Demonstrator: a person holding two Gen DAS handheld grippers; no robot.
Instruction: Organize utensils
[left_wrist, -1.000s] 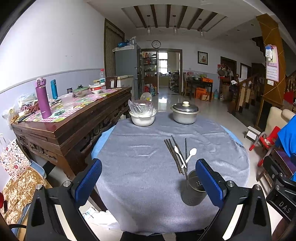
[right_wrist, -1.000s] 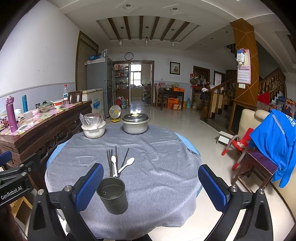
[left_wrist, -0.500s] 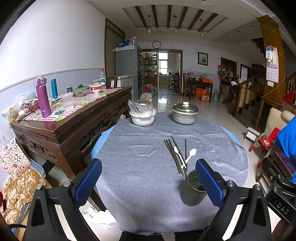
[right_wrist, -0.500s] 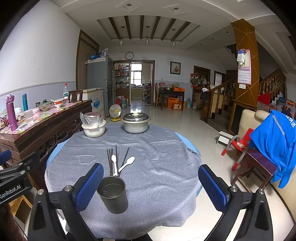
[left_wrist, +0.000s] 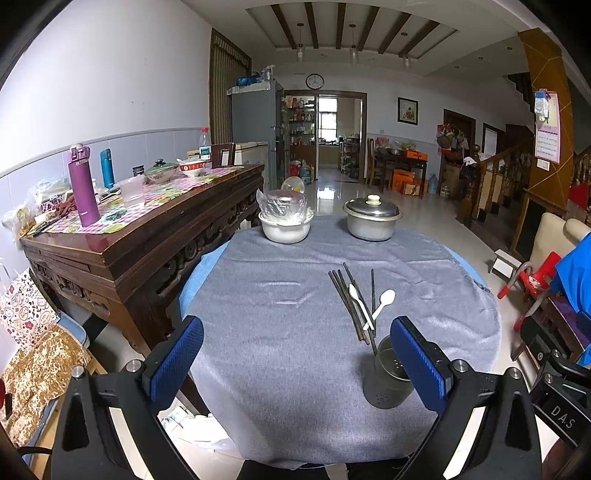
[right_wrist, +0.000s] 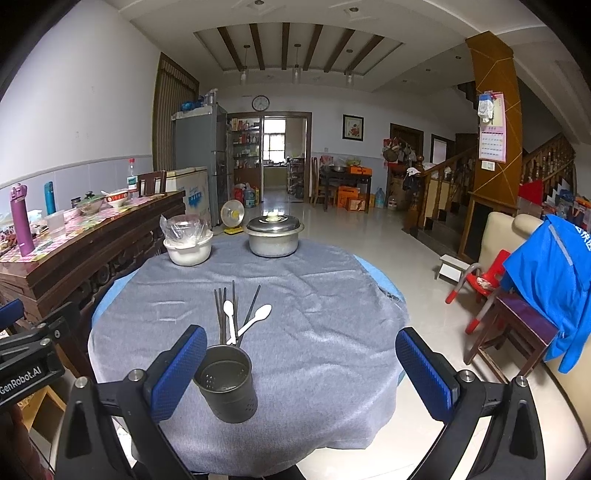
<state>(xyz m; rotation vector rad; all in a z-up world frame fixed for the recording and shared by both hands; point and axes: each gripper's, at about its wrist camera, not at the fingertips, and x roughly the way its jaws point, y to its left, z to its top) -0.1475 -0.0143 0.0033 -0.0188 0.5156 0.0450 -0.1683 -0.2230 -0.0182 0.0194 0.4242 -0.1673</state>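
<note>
Both grippers hang at the near edge of the round tabletop (right_wrist: 332, 369), each with its blue pads spread wide and nothing between them: the left gripper (left_wrist: 295, 362) faces bare grey cloth, while the right gripper (right_wrist: 301, 369) has the perforated metal holder (right_wrist: 226, 382) just beside its left pad. The holder stands upright near the tabletop's front edge and looks empty. Just beyond its rim lie the utensils: a loose bundle of dark chopsticks (right_wrist: 221, 314) pointing away, with two white spoons (right_wrist: 255, 320) laid across them, their handles crossing close to the holder. Nothing is gripped yet, so the step in hand is judged to be the first pick. It would go best to take a spoon first, since the spoons sit on top of the chopsticks; closing on the handle near its middle should keep it from pivoting. The thin chopsticks lie flat on soft cloth, so the pads will likely need to come down low and pinch across the bundle. Steadying the light holder with the other gripper may stop it tipping. Farther back sit a covered white bowl (right_wrist: 188, 249) and a lidded pot (right_wrist: 273, 236), well apart from the work.
</note>
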